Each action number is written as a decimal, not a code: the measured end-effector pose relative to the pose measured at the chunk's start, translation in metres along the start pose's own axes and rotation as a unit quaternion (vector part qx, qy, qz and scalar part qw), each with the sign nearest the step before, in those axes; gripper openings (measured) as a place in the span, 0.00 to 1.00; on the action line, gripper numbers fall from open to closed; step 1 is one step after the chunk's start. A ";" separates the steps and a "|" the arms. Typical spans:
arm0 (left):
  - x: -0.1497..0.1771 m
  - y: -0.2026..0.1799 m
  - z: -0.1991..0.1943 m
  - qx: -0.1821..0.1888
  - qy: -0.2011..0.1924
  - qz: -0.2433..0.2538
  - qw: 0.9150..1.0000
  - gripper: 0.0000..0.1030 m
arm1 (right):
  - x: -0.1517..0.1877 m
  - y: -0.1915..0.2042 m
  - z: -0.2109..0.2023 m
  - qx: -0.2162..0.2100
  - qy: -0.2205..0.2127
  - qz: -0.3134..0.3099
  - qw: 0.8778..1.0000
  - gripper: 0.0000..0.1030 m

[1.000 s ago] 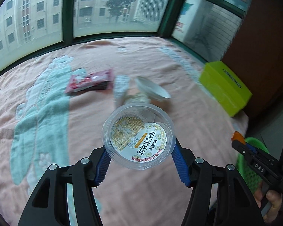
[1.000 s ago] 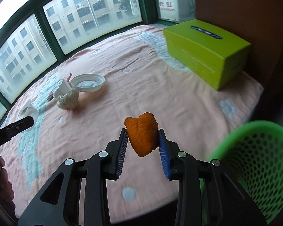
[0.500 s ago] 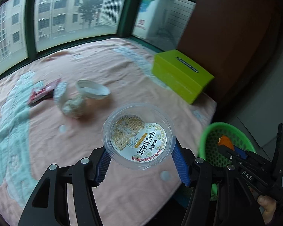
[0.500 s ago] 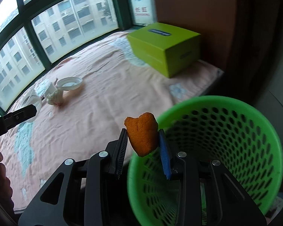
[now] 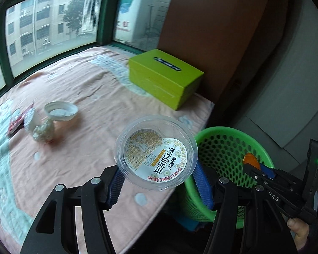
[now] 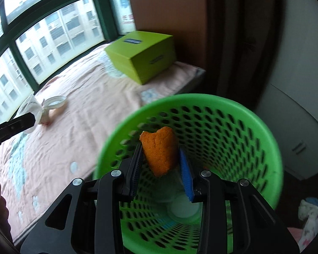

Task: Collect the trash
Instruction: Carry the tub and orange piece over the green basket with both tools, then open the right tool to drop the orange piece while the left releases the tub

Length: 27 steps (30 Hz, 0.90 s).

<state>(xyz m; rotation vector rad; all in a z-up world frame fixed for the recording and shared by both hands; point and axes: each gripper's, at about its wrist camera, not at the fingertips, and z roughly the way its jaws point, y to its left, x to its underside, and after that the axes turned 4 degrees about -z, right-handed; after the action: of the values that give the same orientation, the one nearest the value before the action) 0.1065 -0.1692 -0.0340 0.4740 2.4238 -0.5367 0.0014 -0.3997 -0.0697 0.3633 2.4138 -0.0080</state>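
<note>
**Two pieces at the bin, three left on the bed**

The right tongs [image 6: 160, 165] pinch an orange peel [image 6: 159, 152] directly over the mouth of the green basket [image 6: 271, 139], ready to drop. The left tongs [image 5: 159, 182] clamp a clear plastic cup [image 5: 156, 152] above the bed's edge, the basket at their 3 o'clock. Still on the bed [image 5: 99, 89], toward 10 o'clock: a white lid [image 5: 60, 111], crumpled paper [image 5: 43, 131] and a red wrapper [image 5: 16, 122]. The green box [image 5: 165, 80] sits well apart at 12 o'clock. The basket's wide rim leaves ample room.

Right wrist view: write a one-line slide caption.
Right gripper holds an orange peel over the green mesh basket beside the bed.
</note>
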 end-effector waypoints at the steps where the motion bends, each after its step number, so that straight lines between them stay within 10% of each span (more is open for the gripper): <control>1: 0.000 -0.006 0.002 0.003 0.001 0.006 1.000 0.57 | 0.002 -0.007 -0.002 0.006 0.000 0.006 1.000 0.35; 27: 0.011 -0.085 0.029 0.045 0.040 0.075 0.995 0.57 | 0.019 -0.060 -0.023 0.043 -0.016 0.064 0.997 0.51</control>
<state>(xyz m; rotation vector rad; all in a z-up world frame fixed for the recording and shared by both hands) 0.0740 -0.2536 -0.0396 0.7212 2.4220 -0.5741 -0.0426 -0.4499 -0.0696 0.5534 2.3591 -0.0600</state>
